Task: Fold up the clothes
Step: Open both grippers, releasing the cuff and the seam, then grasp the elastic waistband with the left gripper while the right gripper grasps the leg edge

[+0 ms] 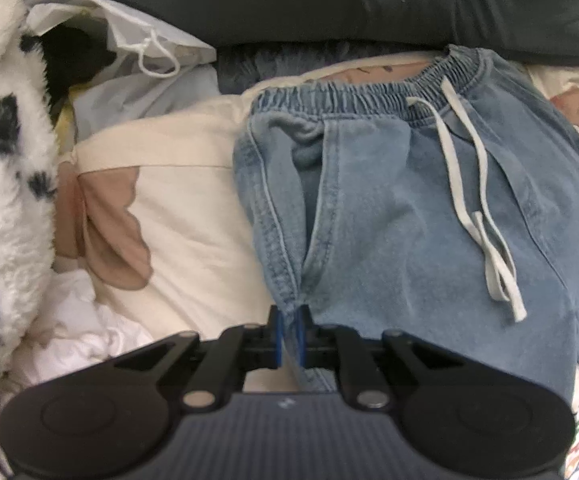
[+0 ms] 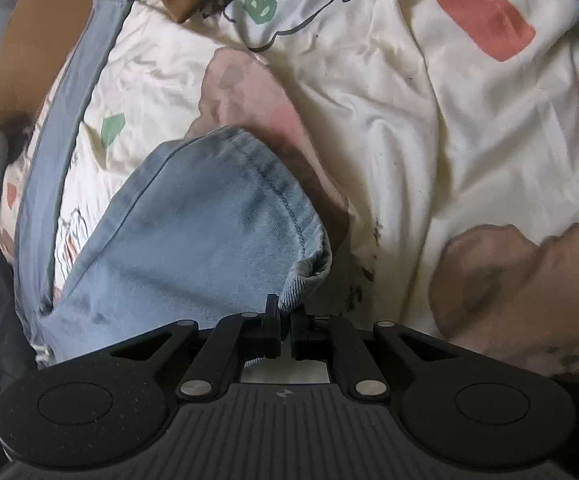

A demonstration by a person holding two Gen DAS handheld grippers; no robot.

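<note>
Light blue denim trousers (image 1: 389,208) with an elastic waistband and a white drawstring (image 1: 485,216) lie on a cream printed bedsheet (image 1: 177,216). My left gripper (image 1: 288,320) is shut on the trousers' side seam below the pocket opening. In the right wrist view the trouser leg (image 2: 193,240) lies on the same sheet (image 2: 429,128), hem end up. My right gripper (image 2: 285,312) is shut on the hem corner of that leg.
A fluffy white and black blanket (image 1: 1,184) lies at the left. A white drawstring bag (image 1: 129,40) and a dark cushion (image 1: 329,0) sit behind the trousers. A brown cardboard box (image 2: 49,20) stands at the far left of the right view.
</note>
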